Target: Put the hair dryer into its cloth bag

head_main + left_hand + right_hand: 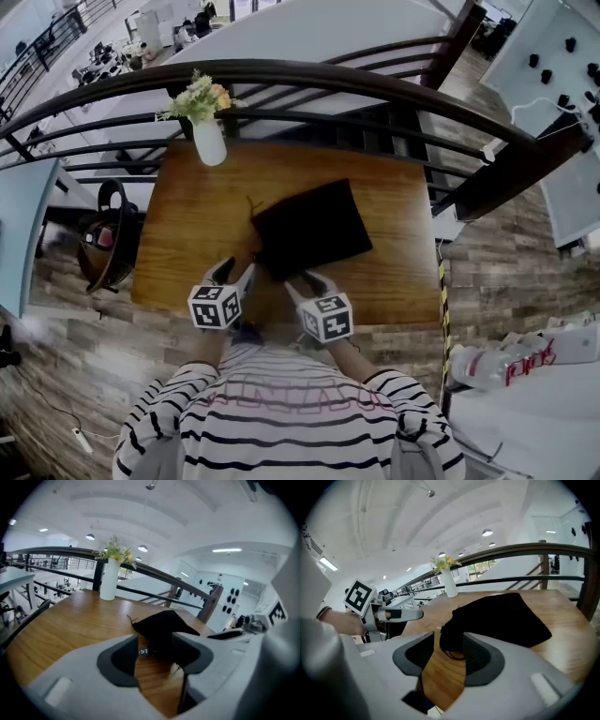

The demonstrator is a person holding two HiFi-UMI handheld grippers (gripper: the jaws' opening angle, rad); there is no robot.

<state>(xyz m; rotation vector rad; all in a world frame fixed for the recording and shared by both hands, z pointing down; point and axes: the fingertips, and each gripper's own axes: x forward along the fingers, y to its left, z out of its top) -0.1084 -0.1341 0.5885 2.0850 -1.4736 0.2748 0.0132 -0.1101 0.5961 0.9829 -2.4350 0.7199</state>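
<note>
The wooden desk [187, 234] is the biggest thing here. It stands right by a dark curved railing [309, 70]. A person in a striped shirt [291, 412] stands at the near side of the desk and holds 2 tools, 1 in each hand.

The black cloth bag [309, 230] lies near the middle of the desk, a bit to the right. Its far part rests flat on the wood. Its near edge is pulled up a little, like a small tent, and that edge is where both tools meet it. The hair dryer does not show in any view, and I cannot tell if it is inside the bag.

The left hand-held gripper [238, 272] is at the bag's near left corner. Its jaws are narrow and pinch the black cloth. A tiny silver bit [143, 652] sits beside the cloth, by the left jaw.

The right hand-held gripper [307, 281] is at the bag's near edge, just beside the left one. Its jaws are narrow too, and a fold of the bag fills the gap between them. A thin loop of string [454, 657] hangs under that fold.

A white vase [208, 141] stands upright at the far left corner of the desk, well apart from the bag. Yellow and green flowers [199, 97] stick out of its top.
</note>
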